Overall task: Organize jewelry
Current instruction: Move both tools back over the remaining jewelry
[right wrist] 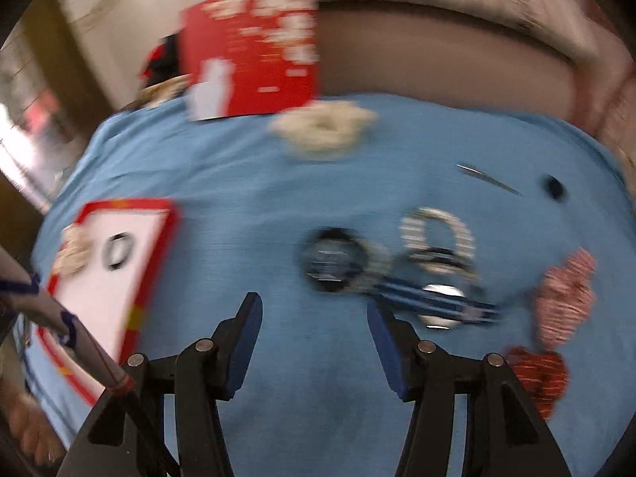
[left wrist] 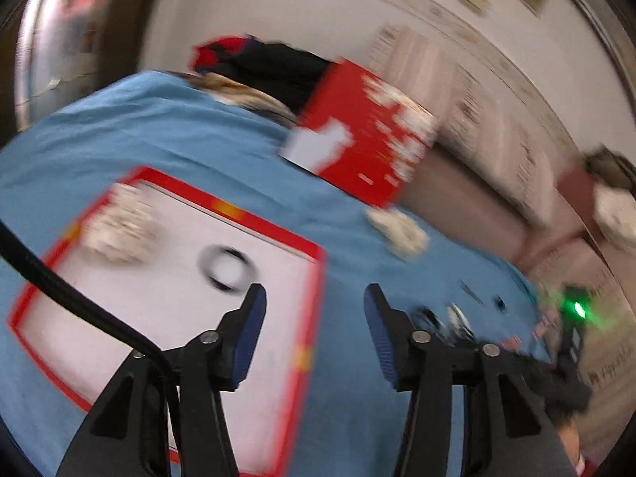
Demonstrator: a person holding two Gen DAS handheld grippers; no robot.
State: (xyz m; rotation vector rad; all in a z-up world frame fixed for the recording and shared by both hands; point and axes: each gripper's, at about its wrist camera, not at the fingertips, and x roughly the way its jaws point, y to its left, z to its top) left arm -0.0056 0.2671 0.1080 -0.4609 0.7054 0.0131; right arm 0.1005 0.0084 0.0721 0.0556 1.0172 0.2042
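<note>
Both my grippers are spread and empty: left gripper (left wrist: 314, 298) over the red-rimmed tray's (left wrist: 314, 318) near right edge, right gripper (right wrist: 314, 306) above the blue cloth (right wrist: 238, 183). I judge I'm between pickups. Just beyond, right, lie the loose bracelets (right wrist: 401, 262); next I'd pinch one and carry it left to the tray, where a dark ring (left wrist: 226, 268) already sits.

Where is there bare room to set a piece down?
Inside the red-edged tray, the white floor below the black ring is bare. The blue cloth between tray and black bangle is free. Crowded: the bracelets on the right.
</note>
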